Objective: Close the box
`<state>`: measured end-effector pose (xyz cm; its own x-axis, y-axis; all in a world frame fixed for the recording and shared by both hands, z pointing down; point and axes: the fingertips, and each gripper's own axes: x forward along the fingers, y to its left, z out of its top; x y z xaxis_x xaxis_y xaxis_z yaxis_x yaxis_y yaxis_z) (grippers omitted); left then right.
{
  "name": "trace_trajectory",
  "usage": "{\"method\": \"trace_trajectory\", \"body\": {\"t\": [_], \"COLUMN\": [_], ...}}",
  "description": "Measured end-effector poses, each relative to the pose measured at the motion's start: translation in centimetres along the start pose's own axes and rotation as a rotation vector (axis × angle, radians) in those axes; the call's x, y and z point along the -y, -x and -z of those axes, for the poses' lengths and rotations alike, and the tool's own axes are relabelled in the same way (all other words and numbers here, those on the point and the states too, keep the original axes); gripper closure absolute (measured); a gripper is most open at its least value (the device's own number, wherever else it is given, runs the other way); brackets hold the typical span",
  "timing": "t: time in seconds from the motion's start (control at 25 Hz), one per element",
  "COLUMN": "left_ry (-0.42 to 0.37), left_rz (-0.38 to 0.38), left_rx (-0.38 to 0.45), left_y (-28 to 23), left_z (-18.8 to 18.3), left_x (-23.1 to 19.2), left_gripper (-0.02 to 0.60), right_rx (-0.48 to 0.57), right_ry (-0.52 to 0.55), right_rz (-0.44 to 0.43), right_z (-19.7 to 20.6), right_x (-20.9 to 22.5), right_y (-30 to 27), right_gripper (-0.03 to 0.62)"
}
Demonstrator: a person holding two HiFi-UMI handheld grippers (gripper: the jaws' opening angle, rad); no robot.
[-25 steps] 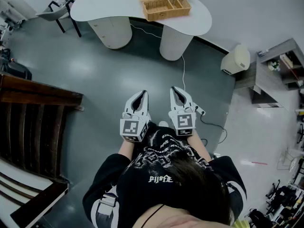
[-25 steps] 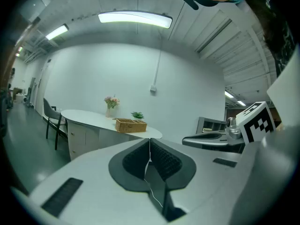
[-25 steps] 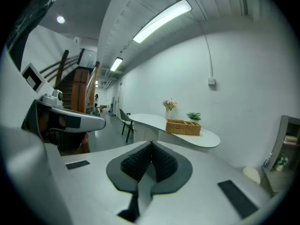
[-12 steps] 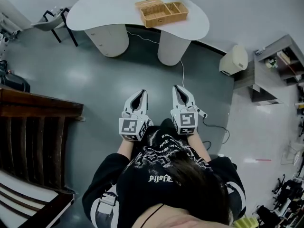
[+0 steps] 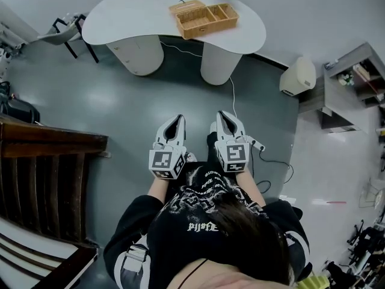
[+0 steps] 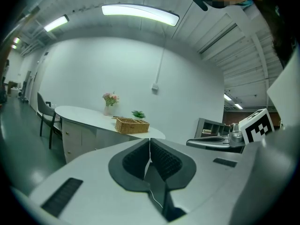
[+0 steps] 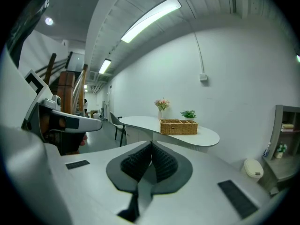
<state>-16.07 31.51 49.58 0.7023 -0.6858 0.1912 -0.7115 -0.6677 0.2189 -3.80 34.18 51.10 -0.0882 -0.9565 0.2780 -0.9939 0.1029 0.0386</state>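
Observation:
A wicker box [image 5: 204, 18] with open compartments stands on the white curved table [image 5: 138, 14] far ahead, across the grey floor. It also shows in the left gripper view as the wicker box [image 6: 131, 125] and in the right gripper view as the wicker box [image 7: 178, 126]. My left gripper [image 5: 178, 118] and right gripper [image 5: 221, 114] are held side by side in front of the person's chest, well short of the table. Both point toward it. Both are shut with nothing between the pads: left gripper [image 6: 150, 142], right gripper [image 7: 151, 146].
A chair [image 5: 65, 20] stands at the table's left end. Dark wooden furniture [image 5: 48, 161] fills the left side. A cable [image 5: 232, 92] runs over the floor from the table. A white bin [image 5: 299, 75] and a shelf unit [image 5: 352, 80] stand at the right. Flowers [image 6: 110, 99] and a plant [image 6: 138, 114] are on the table.
The table and box have slid slightly lower and left in the head view as the person moves. Both grippers stay shut, side by side.

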Motion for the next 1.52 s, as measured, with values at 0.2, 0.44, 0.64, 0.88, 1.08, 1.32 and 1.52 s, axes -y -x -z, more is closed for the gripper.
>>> {"method": "trace_trajectory", "body": {"t": [0.2,0.44,0.64,0.88,1.08,1.32,1.52], "left_ry": [0.034,0.052,0.056,0.067,0.095,0.110,0.184], "left_rz": [-0.022,-0.066,-0.103,-0.128,-0.136,-0.149,-0.171], "left_rx": [-0.024,-0.033,-0.030,-0.014,0.016,0.038,0.026], "left_y": [-3.4,-8.5,-13.2,-18.1,-21.6,-24.2,-25.3], "left_z": [0.2,-0.8,-2.2,-3.2,-3.8,-3.8,-3.3], "left_x": [-0.5,-1.4,-1.7,-1.2,0.2,1.4,1.1], "left_gripper": [0.557,0.557,0.557,0.557,0.557,0.557,0.557], "right_rx": [-0.008,-0.003,0.009,0.020,0.019,0.004,-0.023], "right_ry": [-0.012,0.024,0.032,0.060,0.073,0.088,0.124], "right_rz": [-0.040,-0.104,-0.170,-0.243,-0.306,-0.376,-0.435], "right_z": [-0.2,-1.9,-3.3,-4.5,-4.6,-4.0,-3.8], "right_x": [2.7,6.3,9.6,13.0,15.8,17.9,17.9], "right_y": [-3.4,-8.2,-12.0,-15.3,-17.2,-18.8,-19.0], "right_gripper": [0.570,0.571,0.569,0.570,0.569,0.569,0.569]}}
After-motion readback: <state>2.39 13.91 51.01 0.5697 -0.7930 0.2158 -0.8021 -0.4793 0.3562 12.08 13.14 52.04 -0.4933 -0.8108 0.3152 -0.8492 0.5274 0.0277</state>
